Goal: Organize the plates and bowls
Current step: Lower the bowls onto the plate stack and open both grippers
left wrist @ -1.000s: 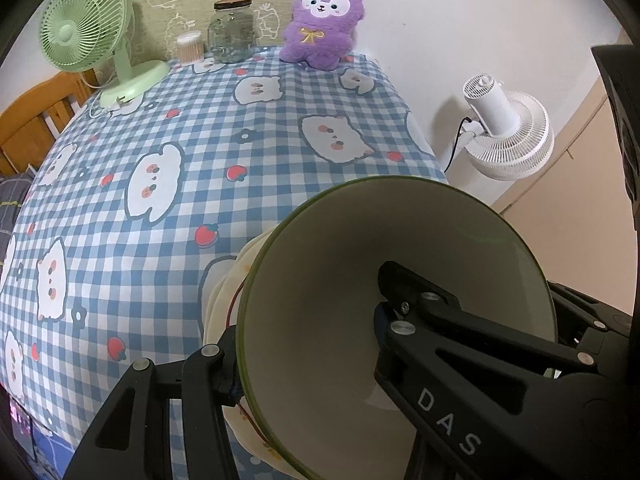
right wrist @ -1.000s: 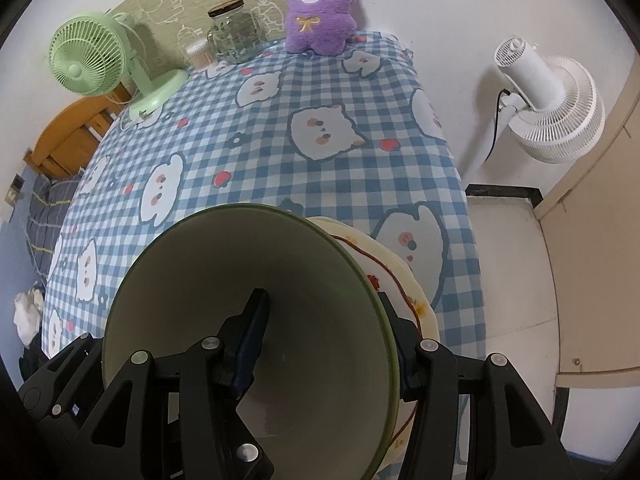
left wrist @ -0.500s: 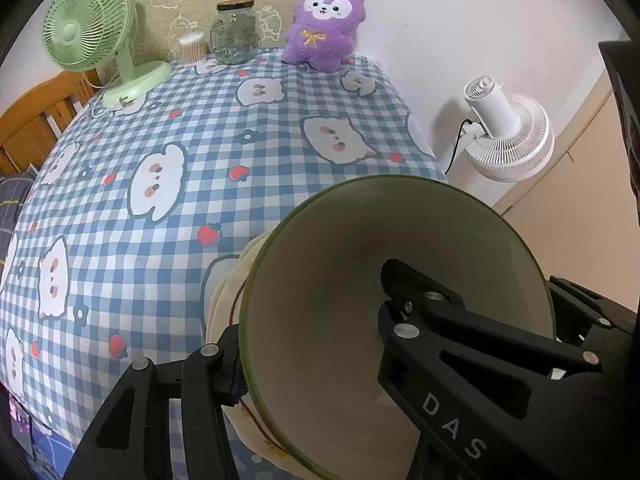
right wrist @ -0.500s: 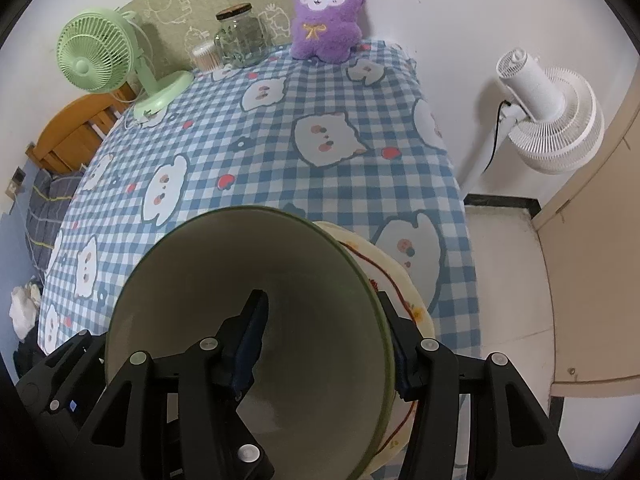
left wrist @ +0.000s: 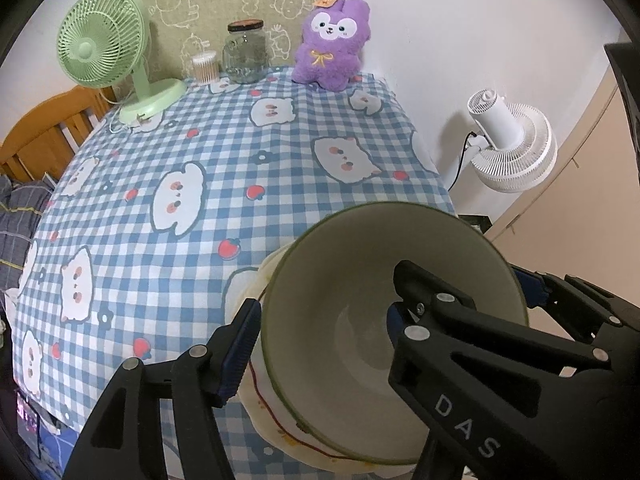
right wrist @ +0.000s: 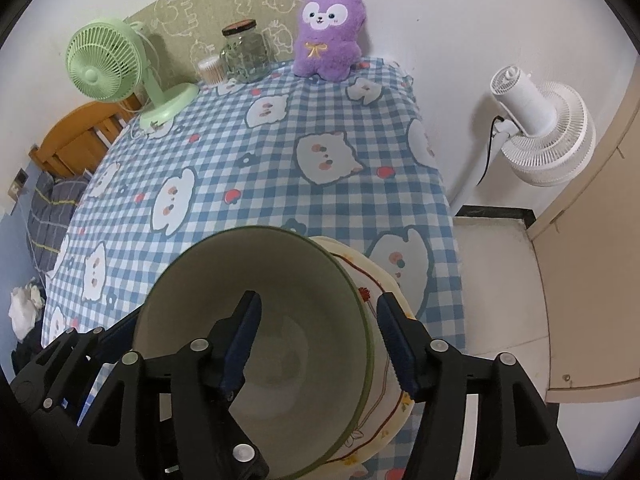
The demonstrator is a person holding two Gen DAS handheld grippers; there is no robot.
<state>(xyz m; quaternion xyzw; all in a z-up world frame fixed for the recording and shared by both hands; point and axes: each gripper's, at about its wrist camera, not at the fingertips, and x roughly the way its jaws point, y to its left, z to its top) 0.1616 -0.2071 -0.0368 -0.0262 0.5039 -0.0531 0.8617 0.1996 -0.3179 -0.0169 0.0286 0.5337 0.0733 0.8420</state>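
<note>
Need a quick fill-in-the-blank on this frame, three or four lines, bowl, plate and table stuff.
1. The green-rimmed ceramic bowl sits on a cream floral-edged ____.
2. The purple plush rabbit stands at the table's far edge, right of the glass ____.
3. The mint-green desk fan stands on the blue-and-white ____ tablecloth.
4. Each gripper's fingers straddle the bowl's ____.

Missing words: plate; jar; checked; rim

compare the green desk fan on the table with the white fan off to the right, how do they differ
The green desk fan stands upright on the checked tablecloth with its grille facing the camera. The white fan stands beyond the table's right edge, its grille turned away and downward, a black cord at its back. Both have round caged heads.
</note>
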